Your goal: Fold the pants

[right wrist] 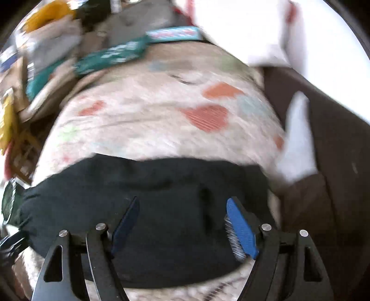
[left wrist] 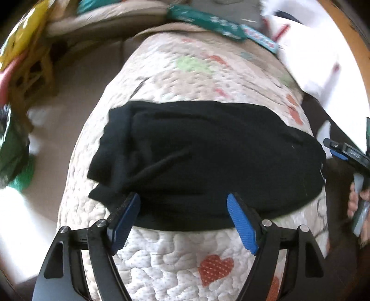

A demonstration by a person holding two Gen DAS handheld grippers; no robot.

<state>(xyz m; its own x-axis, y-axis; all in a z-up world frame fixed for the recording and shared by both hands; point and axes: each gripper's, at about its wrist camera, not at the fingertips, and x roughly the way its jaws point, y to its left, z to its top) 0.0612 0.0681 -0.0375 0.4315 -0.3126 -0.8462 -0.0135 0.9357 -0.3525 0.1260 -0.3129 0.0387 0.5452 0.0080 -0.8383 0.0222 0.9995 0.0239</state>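
Observation:
Black pants [left wrist: 208,157] lie folded in a wide band across a quilted cover with heart prints [left wrist: 185,76]. My left gripper [left wrist: 183,203] is open and empty, its blue pads at the pants' near edge, just above the cloth. My right gripper [right wrist: 182,208] is open and empty, hovering over the right part of the pants [right wrist: 150,189]. The right gripper also shows at the right edge of the left wrist view [left wrist: 346,155], held in a hand. The right wrist view is blurred by motion.
A teal patterned strip [left wrist: 208,20] lies along the quilt's far edge. White cloth [left wrist: 312,58] sits at the far right. Yellow and green items [left wrist: 20,46] crowd the left. A brown surface [right wrist: 323,162] runs beside the quilt on the right.

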